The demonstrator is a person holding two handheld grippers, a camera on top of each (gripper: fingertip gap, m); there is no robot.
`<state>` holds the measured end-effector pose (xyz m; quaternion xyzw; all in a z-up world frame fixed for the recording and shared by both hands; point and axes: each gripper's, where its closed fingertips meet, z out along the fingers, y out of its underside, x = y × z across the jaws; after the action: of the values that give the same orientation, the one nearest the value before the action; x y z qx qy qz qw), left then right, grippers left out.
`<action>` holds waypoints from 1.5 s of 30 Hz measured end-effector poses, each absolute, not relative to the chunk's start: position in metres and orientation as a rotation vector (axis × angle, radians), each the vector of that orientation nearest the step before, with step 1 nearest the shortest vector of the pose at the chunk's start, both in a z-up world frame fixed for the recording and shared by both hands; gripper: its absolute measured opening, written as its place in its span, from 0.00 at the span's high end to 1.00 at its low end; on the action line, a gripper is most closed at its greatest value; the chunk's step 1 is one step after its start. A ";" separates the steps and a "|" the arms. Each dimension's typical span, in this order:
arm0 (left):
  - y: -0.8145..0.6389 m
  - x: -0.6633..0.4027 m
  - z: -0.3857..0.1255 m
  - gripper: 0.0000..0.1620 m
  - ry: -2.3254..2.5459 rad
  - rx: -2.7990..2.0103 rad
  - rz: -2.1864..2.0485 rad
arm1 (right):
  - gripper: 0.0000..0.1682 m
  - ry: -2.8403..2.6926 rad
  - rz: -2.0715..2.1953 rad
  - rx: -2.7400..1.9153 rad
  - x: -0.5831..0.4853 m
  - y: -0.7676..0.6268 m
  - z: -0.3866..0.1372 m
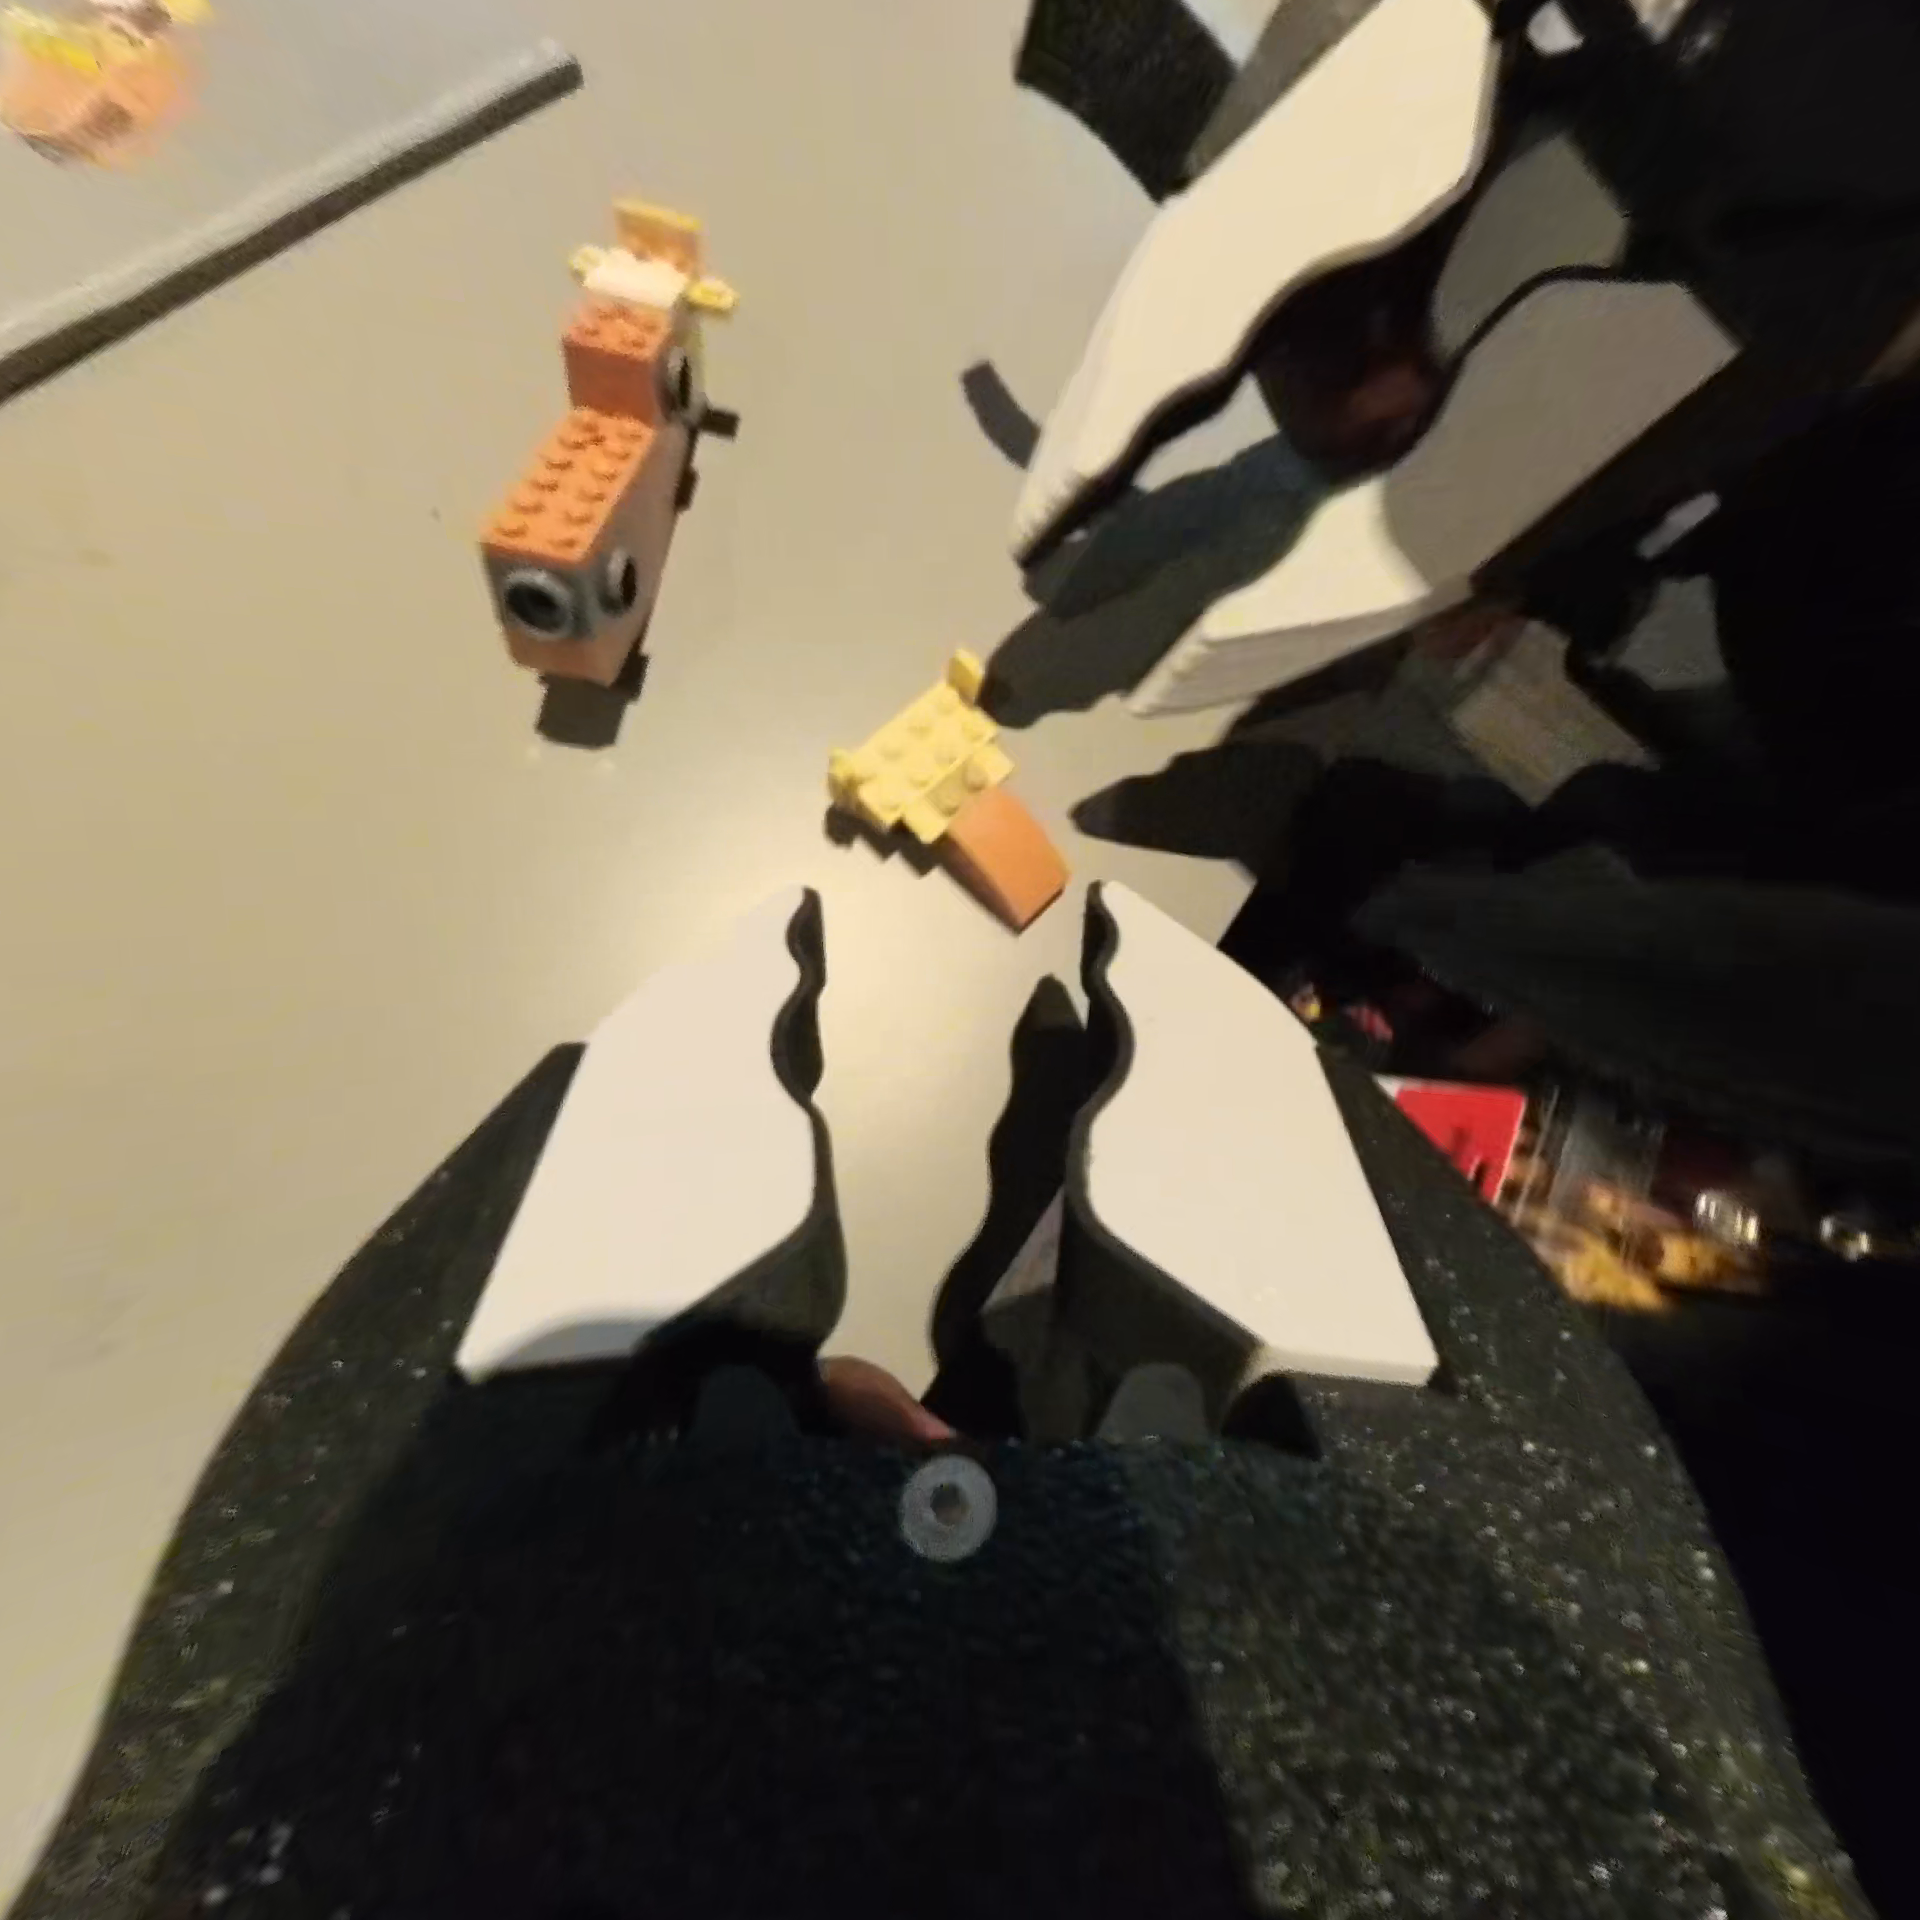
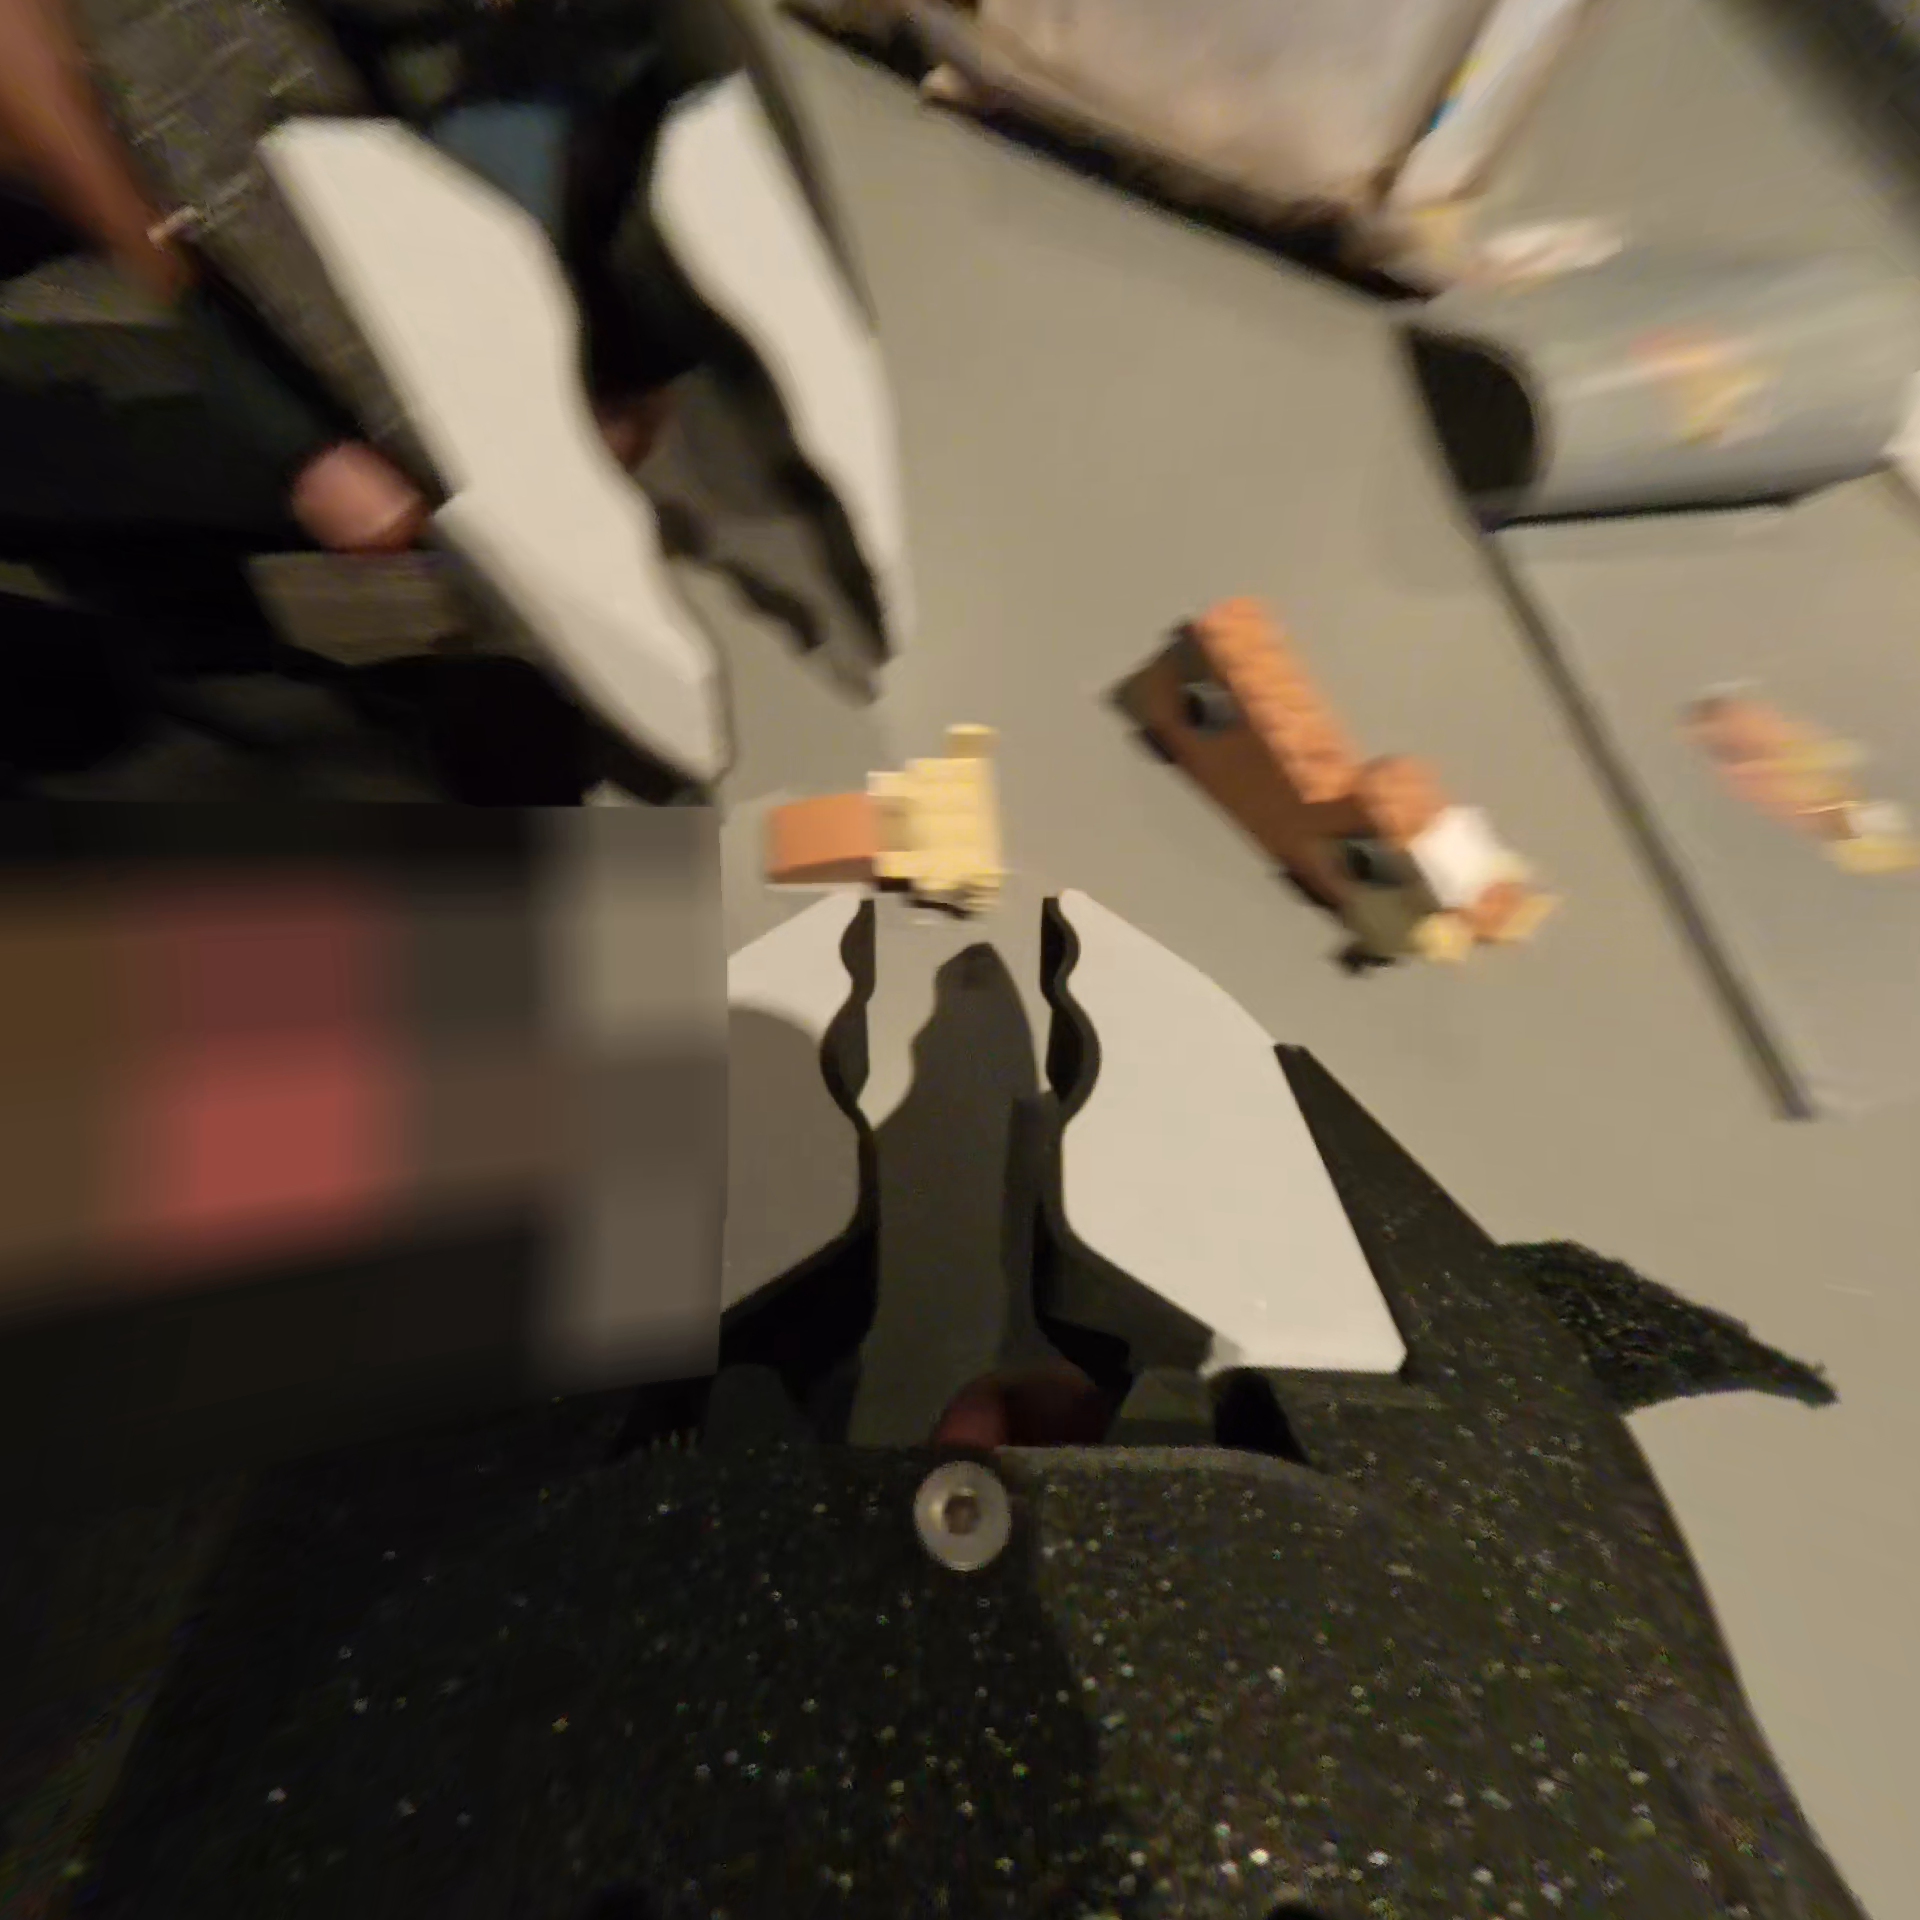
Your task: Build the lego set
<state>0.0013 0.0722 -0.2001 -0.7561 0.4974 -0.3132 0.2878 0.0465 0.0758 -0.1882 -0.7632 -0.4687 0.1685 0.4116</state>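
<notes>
Just beyond the tips of both grippers, near the middle of each wrist view, lies the small yellow-and-orange sub-assembly (image 1: 940,784) on the grey counter (image 1: 260,883). In the left wrist view it sits a little up and right of the left gripper (image 1: 951,909), whose jaws stand apart and hold nothing. Its long axis runs from the pale yellow studded plate at upper left to the smooth orange slope at lower right, slanting across that gripper's line of reach. In the right wrist view the same piece (image 2: 894,826) lies straight ahead of the right gripper (image 2: 951,914), nearly touching its tips; those jaws are apart and empty too. Both grippers seem about equally near, though motion blur makes that hard to settle. The larger orange body (image 1: 592,478), with grey hole-bricks at its end, stands well apart at upper left of the left view. No brand, label or readable writing shows anywhere.
</notes>
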 end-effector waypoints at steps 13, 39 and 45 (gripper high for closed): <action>0.072 0.033 -0.219 0.80 1.168 -1.997 -0.488 | 0.71 -1.018 0.447 -1.665 0.059 0.120 -0.159; 0.158 0.035 -0.159 0.90 1.812 -1.808 -0.592 | 0.62 -1.669 0.410 -1.643 0.086 0.177 -0.203; 0.167 0.041 -0.177 0.90 1.859 -1.953 -0.593 | 0.67 -1.636 0.483 -1.680 0.080 0.180 -0.209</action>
<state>0.0413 0.1667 -0.1767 -0.6947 0.6612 -0.2108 0.1890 0.0795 0.1804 -0.2091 -0.6532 -0.6361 0.1878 0.3652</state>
